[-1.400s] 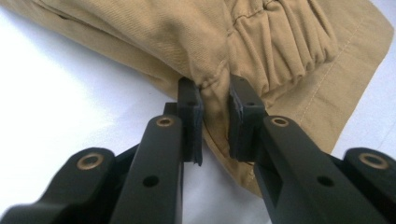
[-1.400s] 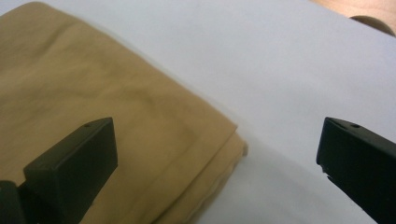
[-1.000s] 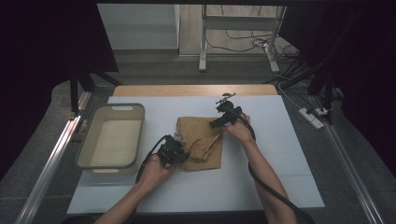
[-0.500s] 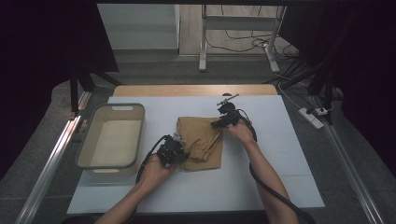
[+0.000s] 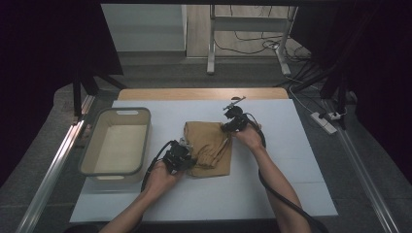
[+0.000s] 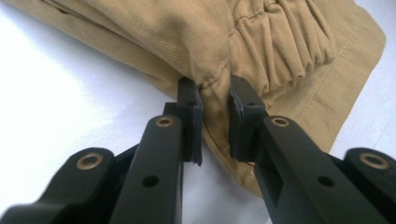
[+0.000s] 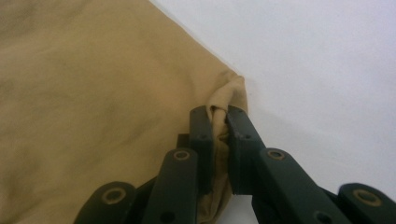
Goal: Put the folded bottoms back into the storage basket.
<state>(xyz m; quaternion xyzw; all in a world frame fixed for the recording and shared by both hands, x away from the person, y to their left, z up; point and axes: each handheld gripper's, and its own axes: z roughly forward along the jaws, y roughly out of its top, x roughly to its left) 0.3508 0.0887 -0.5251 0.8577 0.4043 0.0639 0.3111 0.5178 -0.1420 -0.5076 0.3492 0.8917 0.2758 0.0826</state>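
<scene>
A folded tan garment with a gathered elastic band lies in the middle of the white table. At the garment's near left edge my left gripper has its jaws on either side of a fold by the elastic band, and the cloth fills the gap at my left gripper. At the far right corner my right gripper is shut, with a bunched corner of the fabric pinched tight in my right gripper.
A grey-green basin stands empty on the table's left side. Bare white table lies right of and in front of the garment. Metal rails run along both table sides, and a power strip lies on the floor at the right.
</scene>
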